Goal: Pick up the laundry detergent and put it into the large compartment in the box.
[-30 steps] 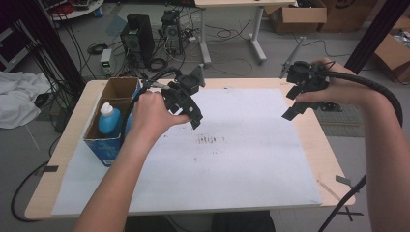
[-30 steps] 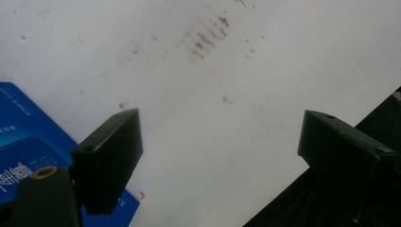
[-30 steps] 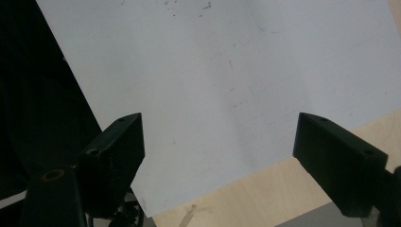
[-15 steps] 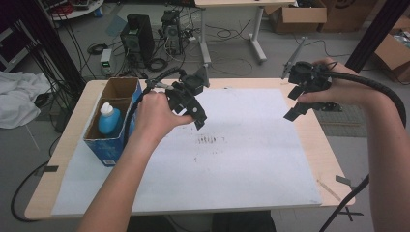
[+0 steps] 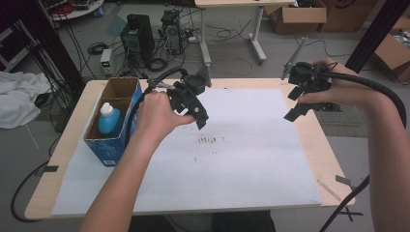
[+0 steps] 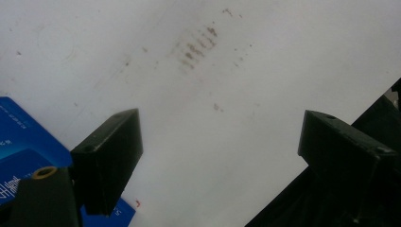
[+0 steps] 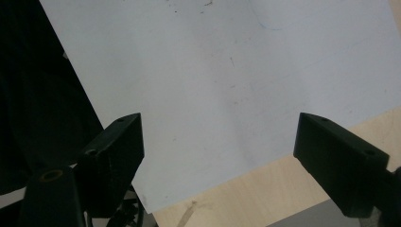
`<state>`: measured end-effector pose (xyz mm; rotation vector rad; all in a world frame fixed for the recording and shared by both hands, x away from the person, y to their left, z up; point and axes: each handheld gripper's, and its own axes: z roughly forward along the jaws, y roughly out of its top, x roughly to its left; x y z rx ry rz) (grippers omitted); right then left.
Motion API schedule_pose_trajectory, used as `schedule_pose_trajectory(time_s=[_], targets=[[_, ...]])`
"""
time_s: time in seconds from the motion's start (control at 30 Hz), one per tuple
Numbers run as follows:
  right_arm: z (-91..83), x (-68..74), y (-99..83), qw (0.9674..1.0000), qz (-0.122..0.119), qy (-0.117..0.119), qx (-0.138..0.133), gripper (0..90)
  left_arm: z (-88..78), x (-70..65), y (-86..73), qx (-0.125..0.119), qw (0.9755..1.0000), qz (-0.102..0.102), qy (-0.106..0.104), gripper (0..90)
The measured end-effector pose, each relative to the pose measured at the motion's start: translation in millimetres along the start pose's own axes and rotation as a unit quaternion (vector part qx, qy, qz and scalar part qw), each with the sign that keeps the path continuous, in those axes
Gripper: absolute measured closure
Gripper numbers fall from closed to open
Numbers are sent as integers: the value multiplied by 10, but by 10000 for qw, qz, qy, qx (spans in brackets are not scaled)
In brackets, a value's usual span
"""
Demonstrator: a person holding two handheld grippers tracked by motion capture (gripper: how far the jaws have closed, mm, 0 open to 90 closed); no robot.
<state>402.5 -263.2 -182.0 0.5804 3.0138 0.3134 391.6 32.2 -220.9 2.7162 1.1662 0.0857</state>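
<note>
Bottle [image 5: 109,120] — blue, white-capped — upright in box [image 5: 112,145].

A light wooden table [image 5: 333,159] carries a large white sheet [image 5: 241,164], marked with brown smudges [image 5: 210,140] mid-way. An open cardboard box [image 5: 113,140] stands near its far left corner.

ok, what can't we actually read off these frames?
- Bottle, high view: its lower part sits behind the blue box wall; label unreadable.
- Box print, left gripper view: cut off by the frame edge and the left tongs.
- Brown marks on the white sheet: too small to identify.
</note>
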Motion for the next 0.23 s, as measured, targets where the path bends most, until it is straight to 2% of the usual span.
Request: schedule_pose_trajectory(time_s=[0.23], targets=[[-16, 18, -14, 10000, -11, -6, -12, 168, -31, -6, -21, -45, 10000, -35, 9, 153]])
